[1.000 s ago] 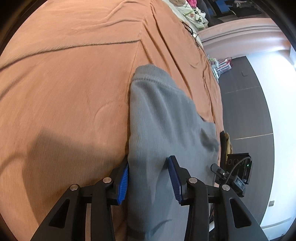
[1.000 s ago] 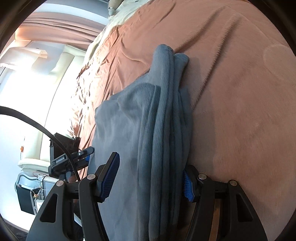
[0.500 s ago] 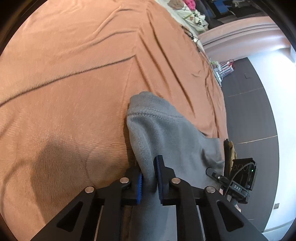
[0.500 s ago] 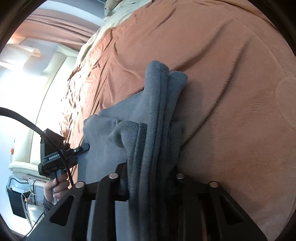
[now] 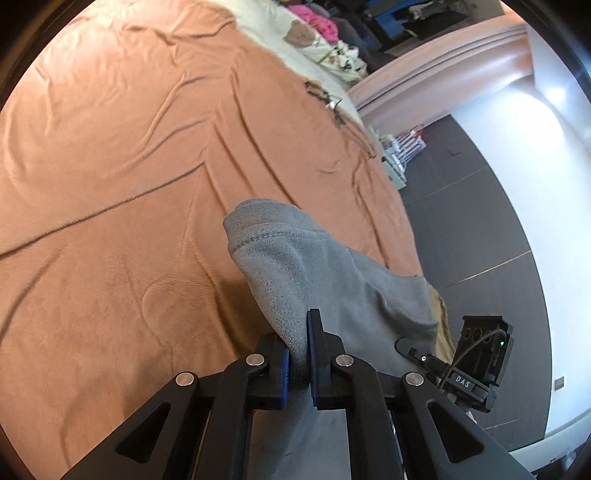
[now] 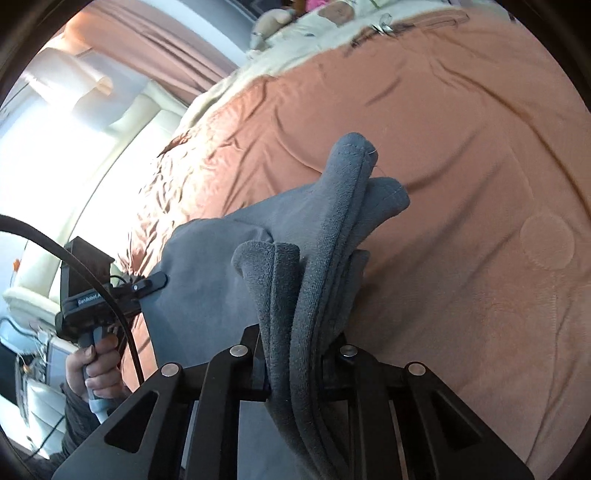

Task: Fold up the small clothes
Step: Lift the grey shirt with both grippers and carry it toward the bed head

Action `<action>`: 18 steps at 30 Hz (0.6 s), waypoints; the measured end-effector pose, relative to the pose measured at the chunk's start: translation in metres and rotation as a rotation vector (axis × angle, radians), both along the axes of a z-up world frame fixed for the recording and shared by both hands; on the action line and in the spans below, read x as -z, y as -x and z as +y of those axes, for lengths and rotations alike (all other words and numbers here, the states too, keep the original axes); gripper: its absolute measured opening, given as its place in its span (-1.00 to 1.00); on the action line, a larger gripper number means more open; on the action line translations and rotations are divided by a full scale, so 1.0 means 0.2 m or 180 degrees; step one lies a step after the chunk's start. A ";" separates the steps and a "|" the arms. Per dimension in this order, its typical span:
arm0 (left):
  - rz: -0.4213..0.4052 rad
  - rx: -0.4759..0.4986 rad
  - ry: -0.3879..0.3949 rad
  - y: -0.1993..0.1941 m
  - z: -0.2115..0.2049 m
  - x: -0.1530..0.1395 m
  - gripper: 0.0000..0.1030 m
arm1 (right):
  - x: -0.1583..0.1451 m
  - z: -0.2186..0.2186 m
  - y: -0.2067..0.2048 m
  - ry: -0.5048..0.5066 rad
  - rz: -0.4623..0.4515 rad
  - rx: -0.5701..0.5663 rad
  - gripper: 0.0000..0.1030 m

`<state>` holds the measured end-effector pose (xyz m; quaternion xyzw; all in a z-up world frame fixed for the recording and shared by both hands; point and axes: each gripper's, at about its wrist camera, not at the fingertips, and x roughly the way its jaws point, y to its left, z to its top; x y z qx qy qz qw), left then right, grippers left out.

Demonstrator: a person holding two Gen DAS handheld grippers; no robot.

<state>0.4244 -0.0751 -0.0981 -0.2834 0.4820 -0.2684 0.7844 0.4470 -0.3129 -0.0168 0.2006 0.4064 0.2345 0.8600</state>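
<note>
A grey fleece garment (image 5: pixel 295 258) hangs lifted over the orange-brown bedspread (image 5: pixel 110 147). My left gripper (image 5: pixel 300 332) is shut on one stitched edge of it, the blue pads pinching the cloth. In the right wrist view the same garment (image 6: pixel 332 221) shows as several bunched folds. My right gripper (image 6: pixel 295 343) has those folds between its jaws, which are still closing and press on the cloth. The cloth stretches between the two grippers above the bedspread (image 6: pixel 461 147). A hand (image 6: pixel 96 369) holds the left gripper's handle at the lower left.
Cream bedding, a pink item (image 5: pixel 314 22) and patterned cloth (image 5: pixel 340 59) lie at the far end of the bed. The bed's edge drops to a dark floor (image 5: pixel 480 221) on the right. A curtain (image 6: pixel 155 44) and bright window stand behind the bed.
Both grippers closed on the grey garment and rose with it. The cloth, lying flat a second ago, now hangs bunched and lifted off the bedspread.
</note>
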 end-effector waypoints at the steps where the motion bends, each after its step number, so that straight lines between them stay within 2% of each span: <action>1: -0.0038 -0.0010 0.0007 0.02 0.01 -0.03 -0.84 | -0.03 0.01 0.04 0.0017 -0.0051 -0.0007 -0.75; 13: -0.0525 -0.0117 0.0109 0.35 0.11 -0.40 -0.86 | -0.27 0.06 0.49 0.0069 -0.0727 -0.0169 -0.77; 18: -0.0685 -0.0162 0.0179 0.50 0.17 -0.51 -0.89 | -0.32 0.06 0.71 0.0155 -0.0951 -0.0228 -0.77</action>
